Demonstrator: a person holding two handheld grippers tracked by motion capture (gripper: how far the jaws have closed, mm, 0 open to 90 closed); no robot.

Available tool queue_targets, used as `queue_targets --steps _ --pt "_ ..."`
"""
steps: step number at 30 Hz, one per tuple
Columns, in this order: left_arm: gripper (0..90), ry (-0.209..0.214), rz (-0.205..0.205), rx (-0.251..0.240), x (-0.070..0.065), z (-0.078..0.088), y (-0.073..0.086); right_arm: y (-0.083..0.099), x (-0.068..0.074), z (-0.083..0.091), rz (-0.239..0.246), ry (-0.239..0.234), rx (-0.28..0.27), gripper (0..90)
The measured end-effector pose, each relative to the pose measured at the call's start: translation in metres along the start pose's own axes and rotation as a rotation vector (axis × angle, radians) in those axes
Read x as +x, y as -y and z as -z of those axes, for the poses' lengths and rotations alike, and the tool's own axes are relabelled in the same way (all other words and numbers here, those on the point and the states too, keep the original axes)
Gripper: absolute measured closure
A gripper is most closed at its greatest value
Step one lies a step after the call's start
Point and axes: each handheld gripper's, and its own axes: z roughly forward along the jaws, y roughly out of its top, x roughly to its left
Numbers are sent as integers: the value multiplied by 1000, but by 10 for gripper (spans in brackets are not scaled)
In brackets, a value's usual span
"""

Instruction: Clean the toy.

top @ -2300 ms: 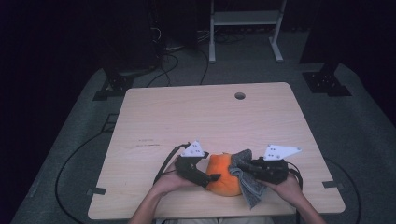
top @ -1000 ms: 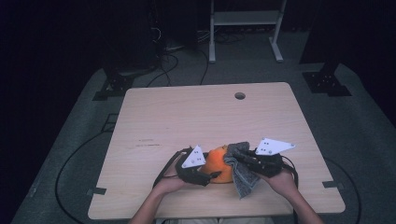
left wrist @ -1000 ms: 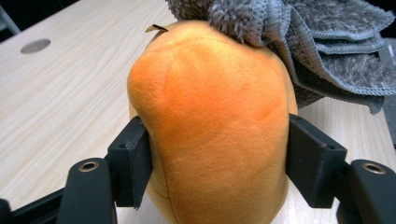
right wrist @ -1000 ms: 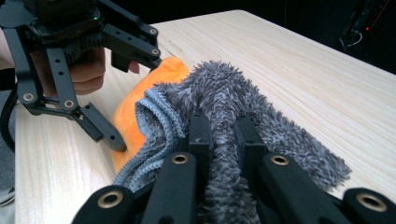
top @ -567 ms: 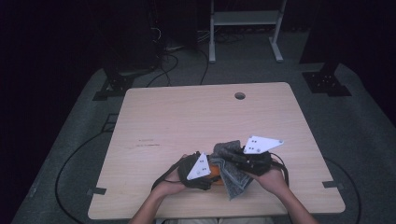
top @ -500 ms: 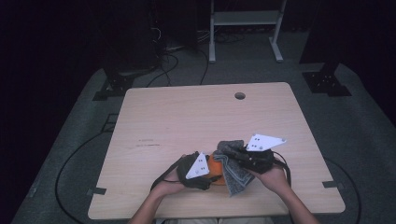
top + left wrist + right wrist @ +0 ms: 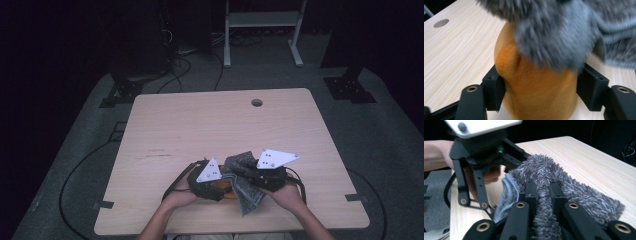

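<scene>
Orange plush toy [image 7: 226, 189] lies at the table's [image 7: 200, 130] near edge in the high view, between my grippers. Left gripper view: my left gripper [image 7: 541, 85] clamps it. Right gripper view: my right gripper [image 7: 541, 192] pinches the grey fuzzy cloth [image 7: 579, 192].

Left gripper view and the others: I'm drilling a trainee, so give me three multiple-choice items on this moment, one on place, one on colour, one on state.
1. Where on the table do both tools work?
A. near edge
B. far edge by the hole
C. left corner

2. What colour is the soft object in the left tool?
A. green
B. orange
C. white

3. The right tool is:
A. wide open
B. shut on the grey fuzzy cloth
C. lying unused

Key: A, hands sit at the near edge; B, orange soft object fills its jaws; C is wrong, B holds: jaws pinch the grey fuzzy cloth.
</scene>
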Motion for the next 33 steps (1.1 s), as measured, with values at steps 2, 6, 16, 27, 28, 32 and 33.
queue_targets --steps 2,6,16,27,28,32,33 --pt "340 -1 20 2 3 2 4 6 -9 2 -21 33 12 801" --pt "245 29 73 -3 8 2 3 17 -21 10 -86 64 9 801" --pt "285 42 63 -19 8 8 3 14 -7 3 -30 26 -21 801" --pt "279 45 110 -11 17 11 11 49 -24 25 -154 99 -5 801" --pt "277 42 119 -13 18 11 11 47 -21 25 -145 89 -12 801" --pt "275 35 146 -21 19 9 12 35 -2 18 -88 4 -45 801" --pt "275 37 140 -19 19 9 12 33 2 15 -74 -15 -47 801"
